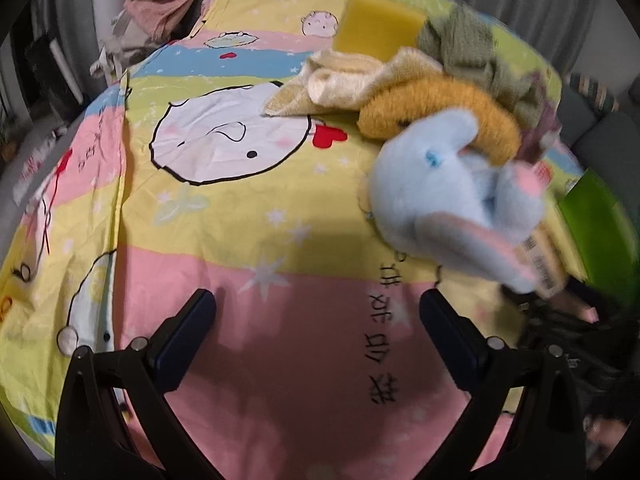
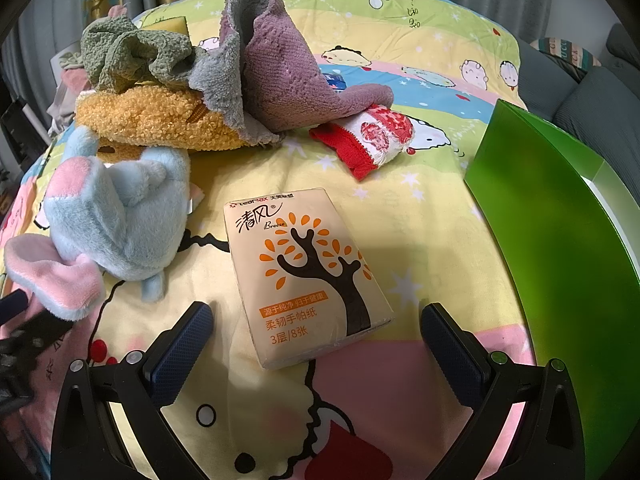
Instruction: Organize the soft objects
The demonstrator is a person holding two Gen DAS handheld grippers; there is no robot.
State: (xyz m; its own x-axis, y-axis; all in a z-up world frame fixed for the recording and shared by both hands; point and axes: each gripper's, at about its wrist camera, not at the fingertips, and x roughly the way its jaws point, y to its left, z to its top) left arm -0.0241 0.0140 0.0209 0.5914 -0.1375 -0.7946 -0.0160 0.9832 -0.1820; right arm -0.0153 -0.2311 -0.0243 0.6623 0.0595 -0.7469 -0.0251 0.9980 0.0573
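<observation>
My right gripper (image 2: 318,320) is open low over the bedsheet. The near end of an orange tissue pack (image 2: 308,276) lies between its fingers, touching neither pad. A blue and pink plush elephant (image 2: 116,216) lies left of the pack. Behind it are an orange fuzzy item (image 2: 160,120), a green cloth (image 2: 132,52), a purple-grey cloth (image 2: 272,76) and a red knit piece (image 2: 368,136). My left gripper (image 1: 320,320) is open over bare pink sheet with nothing between its fingers. The elephant (image 1: 452,200) is ahead and to its right, looking blurred.
A green box (image 2: 560,240) stands open at the right edge of the bed. A cream towel (image 1: 340,80) and a yellow sponge (image 1: 376,26) lie farther back. Clothes are heaped (image 1: 160,4) beyond the bed's far left corner. The cartoon sheet (image 1: 224,140) is bare on the left.
</observation>
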